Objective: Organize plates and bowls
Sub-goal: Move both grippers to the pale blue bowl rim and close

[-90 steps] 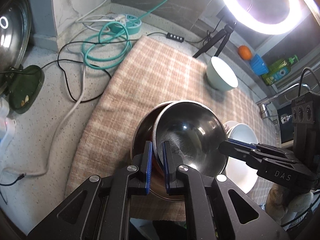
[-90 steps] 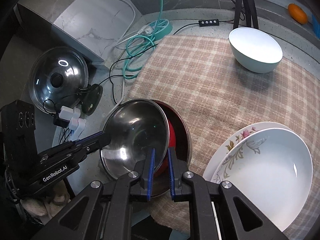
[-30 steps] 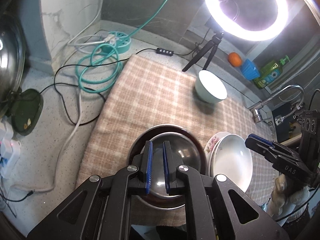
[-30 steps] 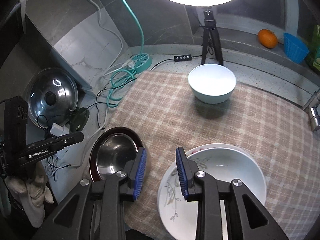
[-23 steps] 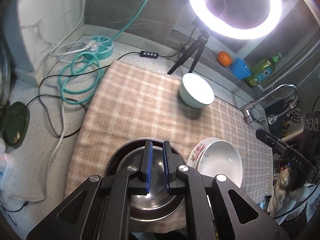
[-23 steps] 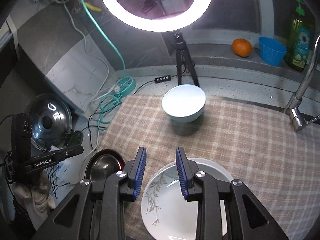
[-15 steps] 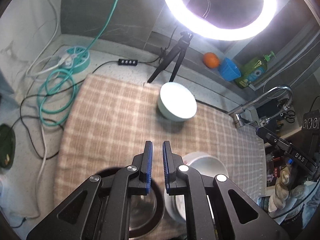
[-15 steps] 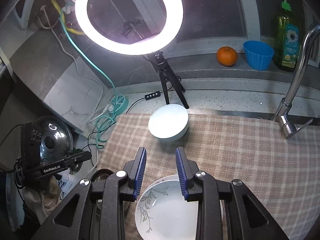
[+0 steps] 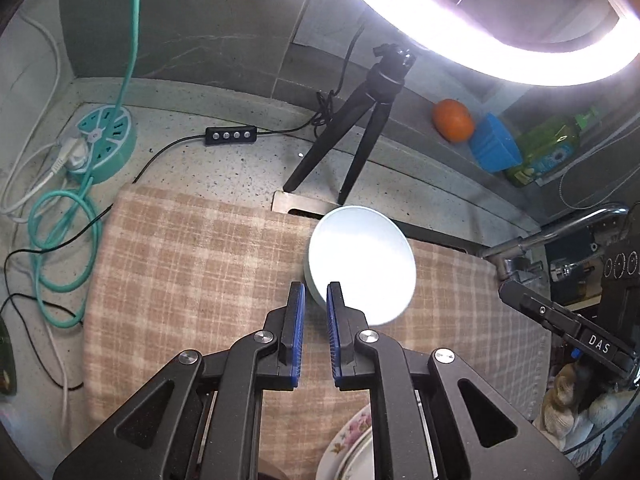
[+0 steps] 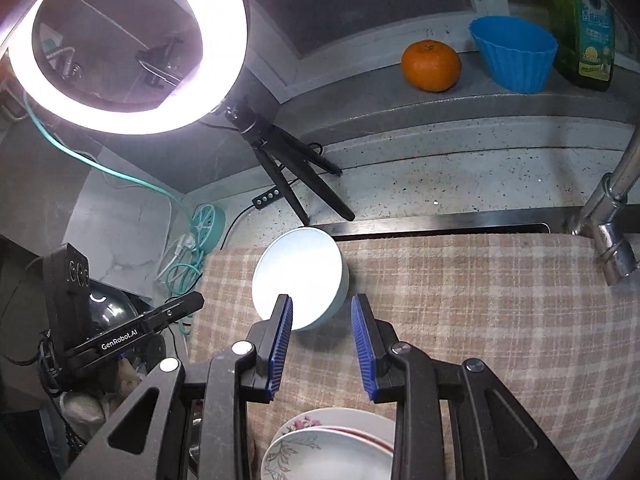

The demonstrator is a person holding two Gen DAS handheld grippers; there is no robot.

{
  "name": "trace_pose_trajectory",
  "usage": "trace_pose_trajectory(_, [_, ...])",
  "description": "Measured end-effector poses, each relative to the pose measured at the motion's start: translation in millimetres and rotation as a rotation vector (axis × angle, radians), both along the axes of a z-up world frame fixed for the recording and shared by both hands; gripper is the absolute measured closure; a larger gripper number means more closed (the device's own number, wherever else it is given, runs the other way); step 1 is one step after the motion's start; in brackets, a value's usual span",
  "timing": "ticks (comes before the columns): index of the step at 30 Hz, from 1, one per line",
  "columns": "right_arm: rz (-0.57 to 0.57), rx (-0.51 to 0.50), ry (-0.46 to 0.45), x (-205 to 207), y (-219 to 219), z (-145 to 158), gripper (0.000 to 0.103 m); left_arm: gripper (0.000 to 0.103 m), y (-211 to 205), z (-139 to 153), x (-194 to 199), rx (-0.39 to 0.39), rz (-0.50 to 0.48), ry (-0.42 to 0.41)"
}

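Observation:
A pale blue bowl [image 9: 360, 264] [image 10: 300, 276] stands upright near the back edge of the checked cloth [image 9: 192, 280]. My left gripper [image 9: 316, 292] hovers just in front of the bowl's near-left rim. It is shut, with a thin slit between the pads and nothing in it. My right gripper [image 10: 321, 299] is open and empty above the bowl's near-right side, apart from the rim. A stack of floral plates [image 9: 352, 452] [image 10: 332, 448] lies at the bottom edge, partly hidden by the gripper frames. The other hand's gripper shows at each view's side [image 9: 560, 320] [image 10: 160, 316].
A ring light on a black tripod [image 9: 360, 120] [image 10: 288, 168] stands right behind the bowl. An orange [image 10: 431, 65], a blue cup [image 10: 514, 58] and a soap bottle [image 10: 580, 20] sit on the ledge. A faucet [image 10: 608, 220] rises at the right. Teal cable and power strip [image 9: 100, 140] lie left.
Both grippers let go of the steel bowl's rim and moved toward the back of the counter. The pale bowl is now close and the steel bowl has slid out of view.

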State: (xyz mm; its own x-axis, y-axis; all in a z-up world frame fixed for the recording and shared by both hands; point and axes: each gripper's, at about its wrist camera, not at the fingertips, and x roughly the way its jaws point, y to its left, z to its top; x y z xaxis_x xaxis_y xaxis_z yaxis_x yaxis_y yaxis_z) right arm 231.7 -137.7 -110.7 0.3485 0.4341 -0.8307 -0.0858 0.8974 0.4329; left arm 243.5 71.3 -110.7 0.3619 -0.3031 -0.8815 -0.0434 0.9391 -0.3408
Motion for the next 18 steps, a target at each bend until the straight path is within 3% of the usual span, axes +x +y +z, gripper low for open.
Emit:
trace_pose_trajectory(7, [0.005,0.002,0.066,27,11,-39,0.075,0.093,-5,-31,22,0.018,-0.007,0.059])
trace_pose_trajectory(18, [-0.003,-0.007,0.106,53,21,-68,0.075,0.093,-5,-42,33,0.017,-0.031,0.084])
